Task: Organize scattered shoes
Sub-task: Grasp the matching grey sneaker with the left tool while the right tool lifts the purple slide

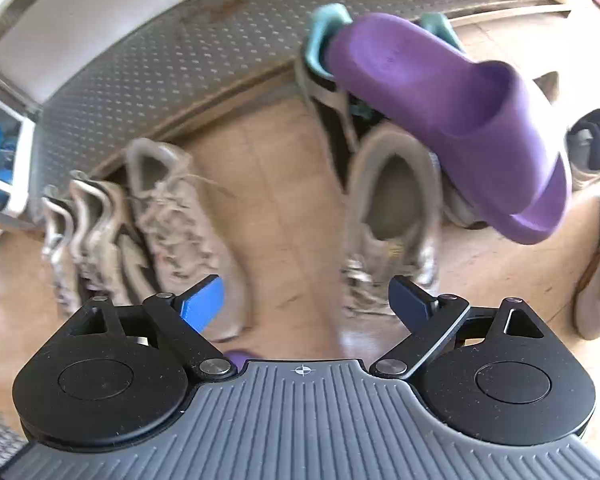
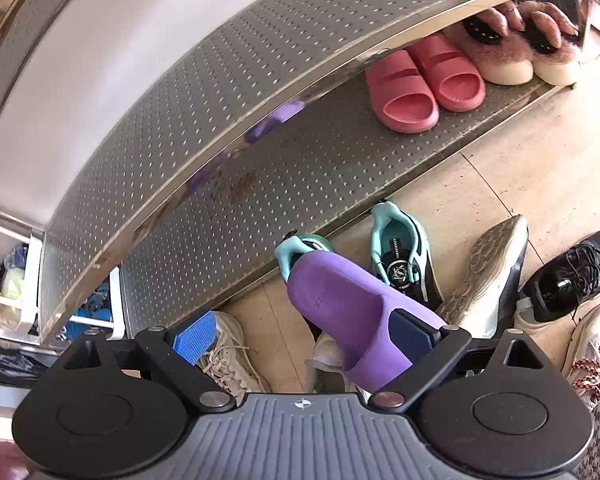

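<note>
Purple slide (image 2: pixel 340 300) is seen lifted off the floor at lower centre of the right wrist view, toe end toward the camera, heel aimed up-frame at the rack. The strap looks hooked over the dark right-hand finger (image 2: pixel 412 334) of the right gripper (image 2: pixel 304 336); the blue finger stands well apart, so the jaws are wide and the slide is judged to hang on one finger rather than be pinched. Probably held that way because the strap loop gives an easy hook point.

The slide is a one-piece moulded foam type, smooth matte, with a thick sole, a broad strap and no visible dirt. In the left wrist view it fills the upper right (image 1: pixel 452 108), blurred, above a grey sneaker (image 1: pixel 392 216).

Left gripper (image 1: pixel 304 300) is wide open with nothing in it, hovering over bare tile between beige sneakers (image 1: pixel 172 216) and that grey one.

The lower rack shelf (image 2: pixel 280 168) has free perforated surface at mid-frame, left of the pink slides (image 2: pixel 420 88) and fluffy slippers (image 2: pixel 512 56). Teal trainers (image 2: pixel 400 256) and a black sneaker (image 2: pixel 568 276) lie loose on the floor.
</note>
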`<state>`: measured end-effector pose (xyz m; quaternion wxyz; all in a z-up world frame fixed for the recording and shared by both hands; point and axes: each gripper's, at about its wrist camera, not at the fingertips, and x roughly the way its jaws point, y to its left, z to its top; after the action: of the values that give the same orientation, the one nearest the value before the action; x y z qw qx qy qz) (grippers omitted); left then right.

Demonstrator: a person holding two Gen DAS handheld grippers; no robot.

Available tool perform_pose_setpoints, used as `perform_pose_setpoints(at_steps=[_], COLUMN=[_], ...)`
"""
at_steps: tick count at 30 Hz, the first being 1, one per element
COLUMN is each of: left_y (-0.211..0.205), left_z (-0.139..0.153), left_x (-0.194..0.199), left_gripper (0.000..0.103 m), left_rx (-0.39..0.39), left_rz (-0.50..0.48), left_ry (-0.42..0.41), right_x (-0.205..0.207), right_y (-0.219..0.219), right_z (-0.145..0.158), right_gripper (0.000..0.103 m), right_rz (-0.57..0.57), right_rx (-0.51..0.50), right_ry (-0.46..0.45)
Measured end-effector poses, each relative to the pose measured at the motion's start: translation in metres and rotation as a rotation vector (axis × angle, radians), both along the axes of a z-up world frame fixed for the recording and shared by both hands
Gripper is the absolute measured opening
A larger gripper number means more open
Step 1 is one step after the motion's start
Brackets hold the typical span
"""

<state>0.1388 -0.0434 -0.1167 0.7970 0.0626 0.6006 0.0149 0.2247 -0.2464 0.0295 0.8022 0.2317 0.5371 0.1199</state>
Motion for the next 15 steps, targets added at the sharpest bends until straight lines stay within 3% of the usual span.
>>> perform_pose_setpoints(at_steps=[7, 15], left_y=[-0.023, -0.033], left_z=[-0.028, -0.057], left_x=[0.006, 0.027], left_gripper=[0.093, 0.093], left_rx=[-0.033, -0.013], left_rz=[-0.029, -0.045], left_ry=[-0.030, 0.017], right_x=[0.000, 0.003], right_y=[-0.006, 0.001], right_z=[0.008, 0.009], right_gripper=[0.095, 0.096], right_rz=[0.002, 0.037], right_rx=[0.056, 0.054], right_ry=[0.001, 0.003])
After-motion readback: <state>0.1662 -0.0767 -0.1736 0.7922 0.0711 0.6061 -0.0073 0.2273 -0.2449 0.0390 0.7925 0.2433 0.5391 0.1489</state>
